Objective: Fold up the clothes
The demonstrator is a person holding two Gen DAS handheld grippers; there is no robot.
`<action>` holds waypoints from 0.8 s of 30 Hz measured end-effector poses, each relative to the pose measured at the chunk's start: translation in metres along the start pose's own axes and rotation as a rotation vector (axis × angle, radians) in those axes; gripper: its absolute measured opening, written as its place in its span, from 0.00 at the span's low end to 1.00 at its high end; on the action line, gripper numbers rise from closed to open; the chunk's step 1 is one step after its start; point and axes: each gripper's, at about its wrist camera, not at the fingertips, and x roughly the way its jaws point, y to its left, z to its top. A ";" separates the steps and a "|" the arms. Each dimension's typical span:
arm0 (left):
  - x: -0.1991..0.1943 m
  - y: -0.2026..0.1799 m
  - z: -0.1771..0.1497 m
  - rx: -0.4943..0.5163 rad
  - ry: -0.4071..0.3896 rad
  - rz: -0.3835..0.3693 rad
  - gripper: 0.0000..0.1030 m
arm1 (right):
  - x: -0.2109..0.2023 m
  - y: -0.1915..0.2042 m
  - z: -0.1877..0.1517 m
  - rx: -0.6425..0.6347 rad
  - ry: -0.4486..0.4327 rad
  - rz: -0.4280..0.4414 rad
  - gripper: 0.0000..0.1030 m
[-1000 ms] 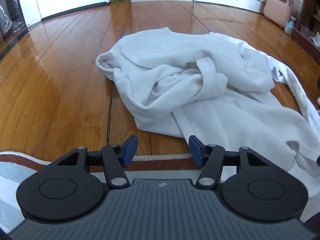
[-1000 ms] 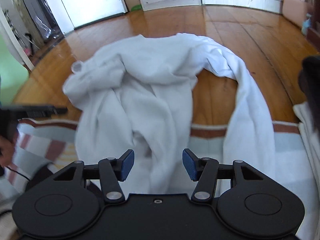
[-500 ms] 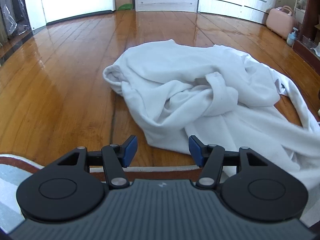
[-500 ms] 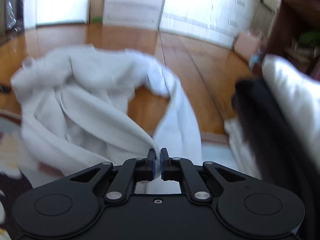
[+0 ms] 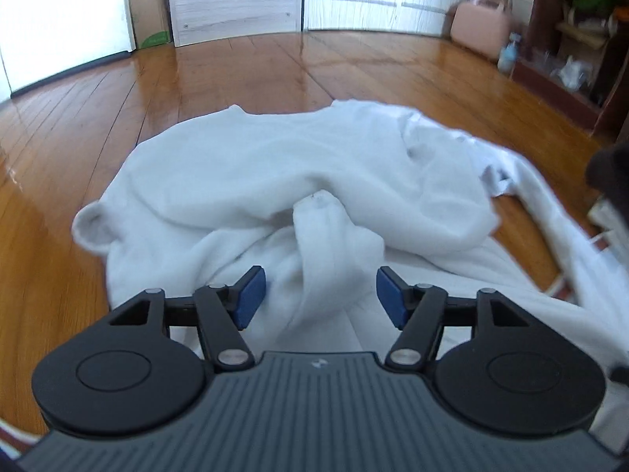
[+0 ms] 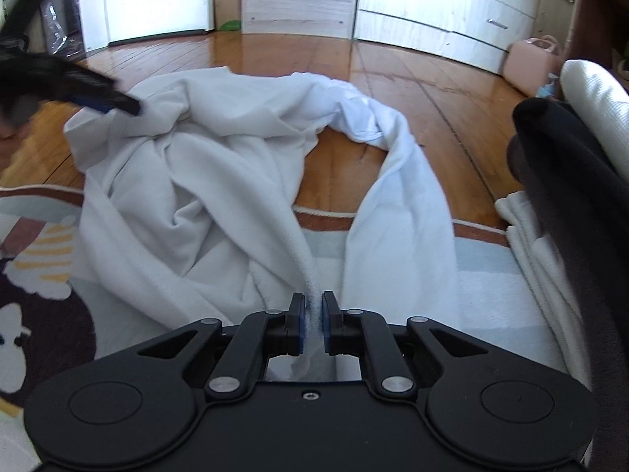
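Note:
A crumpled white garment (image 5: 298, 181) lies partly on the wooden floor and partly on a rug; it also shows in the right wrist view (image 6: 204, 181). My left gripper (image 5: 318, 297) is open, its blue pads on either side of a raised fold of the cloth. It also shows in the right wrist view (image 6: 106, 104), blurred, at the garment's far left edge. My right gripper (image 6: 313, 316) is shut on an edge of the white garment and holds it pulled taut toward the camera. A long sleeve (image 6: 401, 212) trails beside it.
A patterned rug (image 6: 487, 291) covers the near floor. Folded white cloth (image 6: 538, 259) and a dark cushion or garment (image 6: 570, 181) lie at the right. A pink case (image 5: 477, 23) and a shelf unit (image 5: 570, 47) stand at the far right. White cabinets line the back wall.
My right gripper closed on the garment's edge and pulled it back. My left gripper moved forward over the garment and stays open. The cloth has shifted.

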 end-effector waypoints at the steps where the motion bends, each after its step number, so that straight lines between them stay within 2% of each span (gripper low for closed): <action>1: 0.006 -0.001 0.002 0.005 -0.005 0.009 0.56 | 0.001 0.000 0.000 -0.007 0.012 0.011 0.20; 2: 0.011 -0.002 0.003 0.017 -0.014 0.011 0.22 | 0.003 0.000 -0.001 -0.009 0.025 0.021 0.30; 3: 0.011 -0.004 0.003 0.040 -0.026 0.010 0.03 | 0.004 0.001 -0.001 -0.009 0.038 0.032 0.42; 5: 0.006 -0.007 0.003 0.081 -0.046 0.028 0.05 | 0.009 0.002 -0.001 -0.012 0.046 0.048 0.45; 7: -0.011 -0.002 0.006 0.070 -0.090 0.053 0.05 | 0.014 0.006 -0.001 -0.029 0.043 0.054 0.44; 8: -0.026 0.004 0.009 0.053 -0.126 0.069 0.05 | 0.016 0.008 0.000 -0.044 0.035 0.055 0.39; 9: -0.046 0.011 0.012 0.043 -0.178 0.103 0.05 | 0.017 0.009 0.001 -0.059 0.020 0.066 0.26; 11: -0.093 0.028 0.016 0.029 -0.294 0.193 0.05 | 0.014 0.008 0.006 -0.080 -0.015 0.090 0.23; 13: -0.149 0.048 0.013 -0.019 -0.395 0.253 0.05 | 0.007 0.006 0.013 -0.095 -0.052 0.066 0.15; 14: -0.175 0.059 0.009 -0.049 -0.436 0.279 0.05 | 0.004 0.004 0.017 -0.101 -0.071 0.048 0.08; 15: -0.195 0.070 0.000 -0.081 -0.441 0.300 0.05 | -0.001 0.002 0.021 -0.104 -0.093 0.027 0.08; 16: -0.210 0.080 -0.011 -0.108 -0.419 0.320 0.05 | -0.007 0.000 0.024 -0.097 -0.114 0.010 0.07; 17: -0.218 0.088 -0.023 -0.138 -0.361 0.335 0.05 | -0.012 -0.003 0.025 -0.082 -0.128 0.004 0.07; 19: -0.213 0.102 -0.052 -0.198 -0.152 0.346 0.06 | -0.020 -0.007 0.026 -0.044 -0.140 0.004 0.07; 22: -0.169 0.114 -0.102 -0.210 0.206 0.339 0.11 | -0.022 -0.005 0.017 -0.037 -0.119 -0.005 0.07; 23: -0.161 0.115 -0.109 -0.209 0.259 0.335 0.11 | -0.021 -0.003 0.014 -0.047 -0.107 -0.014 0.07; 24: -0.161 0.115 -0.109 -0.211 0.250 0.326 0.11 | -0.018 -0.001 0.011 -0.066 -0.095 -0.032 0.07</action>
